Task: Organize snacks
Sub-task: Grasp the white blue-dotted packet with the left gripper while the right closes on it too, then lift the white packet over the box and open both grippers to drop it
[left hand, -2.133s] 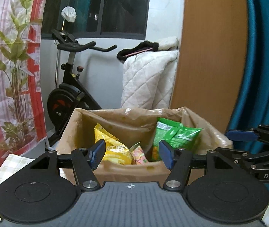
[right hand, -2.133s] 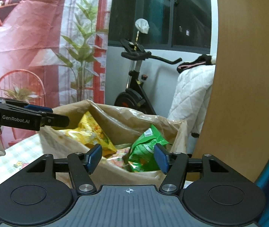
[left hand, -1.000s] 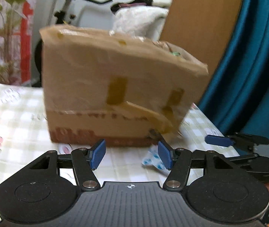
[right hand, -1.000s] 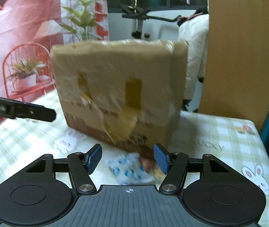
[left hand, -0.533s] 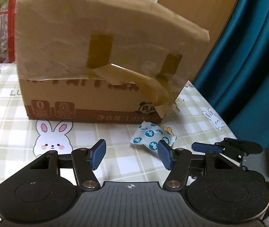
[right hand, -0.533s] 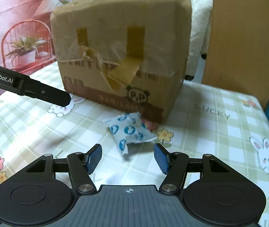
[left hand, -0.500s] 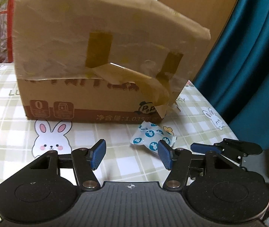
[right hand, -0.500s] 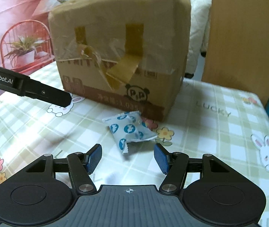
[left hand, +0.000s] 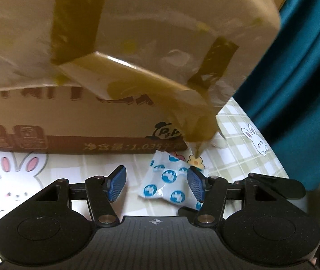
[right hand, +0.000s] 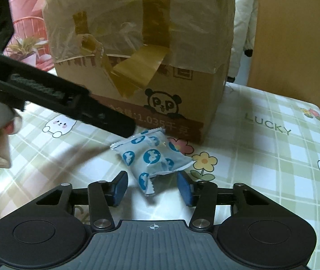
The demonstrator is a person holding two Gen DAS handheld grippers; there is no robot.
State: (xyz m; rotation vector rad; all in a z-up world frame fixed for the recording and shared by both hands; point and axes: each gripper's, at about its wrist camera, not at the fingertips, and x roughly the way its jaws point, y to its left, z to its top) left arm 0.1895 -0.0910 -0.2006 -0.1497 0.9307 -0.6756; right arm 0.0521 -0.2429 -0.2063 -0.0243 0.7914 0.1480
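A small white snack packet with blue round prints (left hand: pixel 165 185) (right hand: pixel 152 157) lies on the checked tablecloth just in front of a taped cardboard box (left hand: pixel 92 56) (right hand: pixel 142 51). My left gripper (left hand: pixel 156 185) is open with the packet between its fingers, nearer the right one. My right gripper (right hand: pixel 152 189) is open and the packet's near corner lies between its fingertips. In the right wrist view the left gripper's finger (right hand: pixel 106 118) reaches in from the left and ends at the packet's far edge. What the box holds is hidden from here.
The tablecloth (right hand: pixel 272 157) has rabbit and flower prints and the word LUCKY. A teal curtain (left hand: pixel 294 67) hangs to the right. A wooden panel (right hand: pixel 294 40) stands behind the table. Loose brown tape (right hand: pixel 137 72) hangs off the box front.
Both grippers have come down from above the box and moved forward to the packet on the table. The packet now lies between both pairs of fingers. Both stay open.
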